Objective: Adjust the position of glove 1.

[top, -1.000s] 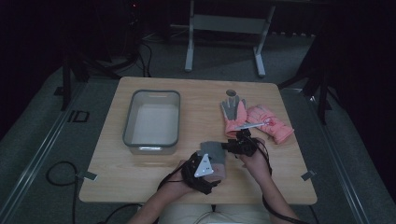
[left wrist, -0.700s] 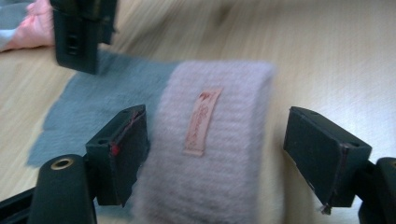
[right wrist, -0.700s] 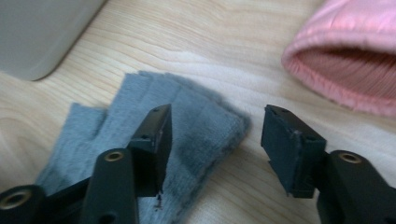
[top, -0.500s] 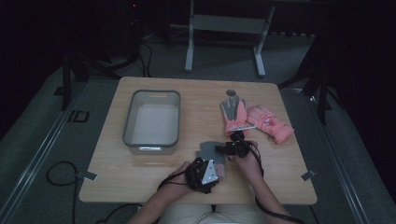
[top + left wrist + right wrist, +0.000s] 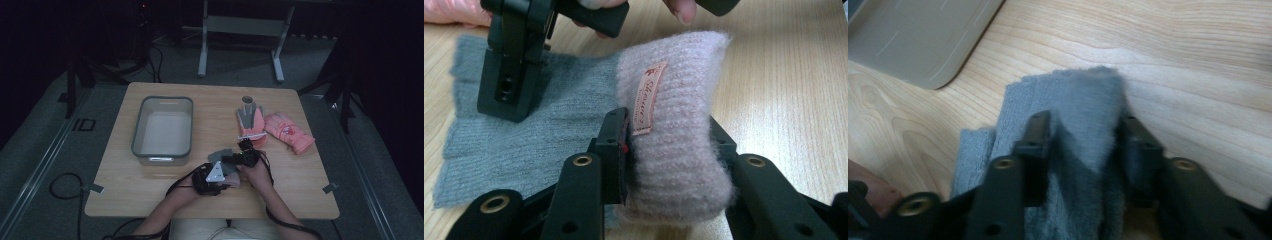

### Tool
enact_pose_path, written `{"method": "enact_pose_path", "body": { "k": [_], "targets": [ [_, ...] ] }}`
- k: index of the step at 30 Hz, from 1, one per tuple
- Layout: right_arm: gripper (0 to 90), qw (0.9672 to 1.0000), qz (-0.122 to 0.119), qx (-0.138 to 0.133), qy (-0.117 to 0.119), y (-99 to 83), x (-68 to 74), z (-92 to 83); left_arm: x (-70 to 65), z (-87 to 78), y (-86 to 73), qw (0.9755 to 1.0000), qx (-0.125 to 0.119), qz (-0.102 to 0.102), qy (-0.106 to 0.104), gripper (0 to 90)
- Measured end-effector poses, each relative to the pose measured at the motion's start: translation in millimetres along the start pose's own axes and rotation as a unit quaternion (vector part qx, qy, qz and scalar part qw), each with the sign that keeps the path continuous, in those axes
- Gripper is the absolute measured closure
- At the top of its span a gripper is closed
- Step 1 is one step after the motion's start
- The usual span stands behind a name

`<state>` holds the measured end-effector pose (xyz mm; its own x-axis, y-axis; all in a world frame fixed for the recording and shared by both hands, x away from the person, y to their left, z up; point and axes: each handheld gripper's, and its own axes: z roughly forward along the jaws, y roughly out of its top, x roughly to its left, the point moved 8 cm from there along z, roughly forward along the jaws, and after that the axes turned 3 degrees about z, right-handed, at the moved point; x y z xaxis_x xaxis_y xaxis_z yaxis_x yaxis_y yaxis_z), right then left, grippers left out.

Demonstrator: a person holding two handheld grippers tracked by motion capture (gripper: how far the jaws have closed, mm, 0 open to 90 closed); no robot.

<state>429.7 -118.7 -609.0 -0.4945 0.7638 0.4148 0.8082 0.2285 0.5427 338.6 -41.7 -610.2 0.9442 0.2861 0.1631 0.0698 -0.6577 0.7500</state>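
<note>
At the near middle of the table [image 5: 150,200], your left gripper [image 5: 669,145] clamps the pink cuff of a knitted glove [image 5: 674,130] while your right gripper [image 5: 1083,145] pinches its grey finger end, so pull evenly to lay it flat.

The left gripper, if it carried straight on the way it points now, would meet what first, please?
Probably the right gripper, which stands on the grey knit just beyond the pink cuff that the left gripper clamps; depth is unclear.
</note>
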Motion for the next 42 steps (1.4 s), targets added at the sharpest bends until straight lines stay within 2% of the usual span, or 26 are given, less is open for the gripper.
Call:
{"method": "enact_pose_path", "body": {
  "k": [1,3,5,7,8,13,17,21,27,30,35,38,42],
  "targets": [
    [69.2,1.0000,-0.001,0.001,0.004,0.4,1.8,0.7,0.4,-0.6,0.6,1.0000,0.002,-0.003,0.003,63.4],
    [72.0,0.9999,-0.011,-0.002,-0.006,2.1,4.7,-2.7,1.5,-2.9,2.0,0.9999,0.011,-0.003,0.003,64.6],
    [72.7,0.9997,-0.019,-0.011,-0.010,4.9,8.3,-8.2,2.9,-4.9,3.2,0.9999,0.008,-0.009,0.001,65.6],
    [72.9,0.9996,-0.018,-0.017,-0.011,8.1,10.1,-13.4,5.5,-6.9,2.5,0.9999,0.011,-0.006,-0.001,66.0],
    [72.9,0.9996,-0.020,-0.019,-0.009,9.6,11.2,-15.8,6.2,-8.2,3.9,0.9999,0.006,-0.010,-0.003,66.3],
    [73.1,0.9986,-0.036,-0.035,-0.014,19.6,17.4,-27.5,13.7,-20.8,16.8,1.0000,-0.005,-0.006,-0.004,67.1],
    [73.3,0.9981,-0.030,-0.053,-0.003,30.9,22.8,-39.0,21.3,-31.6,27.3,0.9999,0.003,0.016,0.002,67.2],
    [73.5,0.9973,-0.033,-0.066,-0.002,41.7,27.0,-47.8,28.2,-39.8,36.7,0.9997,0.003,0.025,0.007,67.2],
    [73.8,0.9956,-0.048,-0.080,0.002,62.5,38.0,-57.4,43.6,-57.5,48.6,0.9988,0.015,0.044,0.020,67.2],
    [74.0,0.9943,-0.060,-0.088,-0.007,72.8,44.7,-61.2,50.5,-62.7,52.0,0.9978,0.023,0.055,0.029,67.2],
    [74.0,0.9930,-0.071,-0.094,-0.009,86.6,52.6,-64.2,60.1,-71.5,57.4,0.9976,0.016,0.057,0.036,67.1],
    [74.0,0.9918,-0.080,-0.100,-0.006,96.7,59.7,-66.7,67.7,-82.3,60.5,0.9976,0.010,0.055,0.040,67.1],
    [74.1,0.9903,-0.092,-0.104,-0.002,112.4,71.7,-67.1,78.6,-97.8,62.3,0.9972,0.013,0.054,0.049,67.1]
  ]
}}
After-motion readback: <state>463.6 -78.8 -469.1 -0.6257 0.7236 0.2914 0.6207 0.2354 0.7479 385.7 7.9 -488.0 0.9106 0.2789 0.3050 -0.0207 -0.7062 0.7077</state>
